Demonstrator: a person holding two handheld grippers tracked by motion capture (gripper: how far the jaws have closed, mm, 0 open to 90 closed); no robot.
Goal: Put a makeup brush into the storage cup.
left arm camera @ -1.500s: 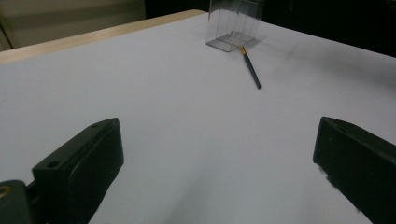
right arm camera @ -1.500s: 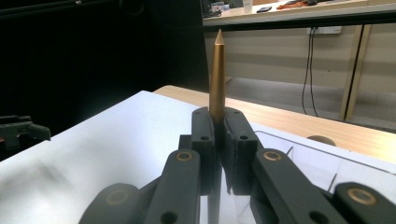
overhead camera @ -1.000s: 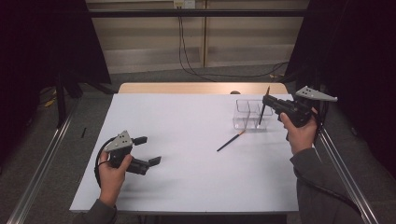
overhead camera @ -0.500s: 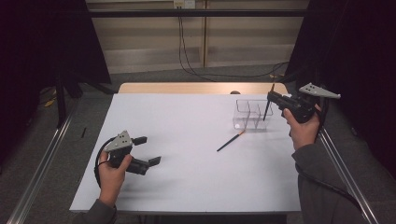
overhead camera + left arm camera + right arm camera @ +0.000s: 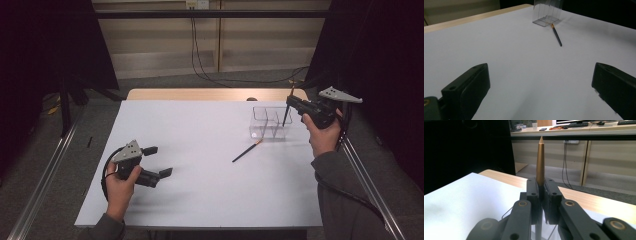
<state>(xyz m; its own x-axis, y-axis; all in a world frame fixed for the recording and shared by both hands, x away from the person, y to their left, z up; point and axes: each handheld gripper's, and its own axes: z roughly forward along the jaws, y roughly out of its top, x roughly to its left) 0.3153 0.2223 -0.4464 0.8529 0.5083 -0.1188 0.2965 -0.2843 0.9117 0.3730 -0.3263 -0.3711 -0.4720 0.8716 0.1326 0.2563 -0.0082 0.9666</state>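
My right gripper (image 5: 291, 102) (image 5: 540, 182) is shut on a dark pen (image 5: 285, 117) held nearly upright, its gold pointed end (image 5: 540, 162) sticking up above the jaws. The pen's lower end hangs at the right part of a clear divided container (image 5: 267, 123) (image 5: 547, 12); whether it is inside I cannot tell. A second dark pen (image 5: 246, 151) (image 5: 556, 35) with an orange-gold end lies flat on the white table (image 5: 200, 150), just in front of the container. My left gripper (image 5: 158, 161) (image 5: 539, 85) rests open near the front left, nothing between its jaws.
A strip of bare wood (image 5: 200, 94) shows along the table's far edge. Metal rails (image 5: 45, 175) run along both sides of the table. Dark curtains hang left and right, and cables (image 5: 200, 50) trail down the back wall.
The right gripper with its pen has shifted slightly up and to the right by the container. The left gripper and the lying pen have stayed put.
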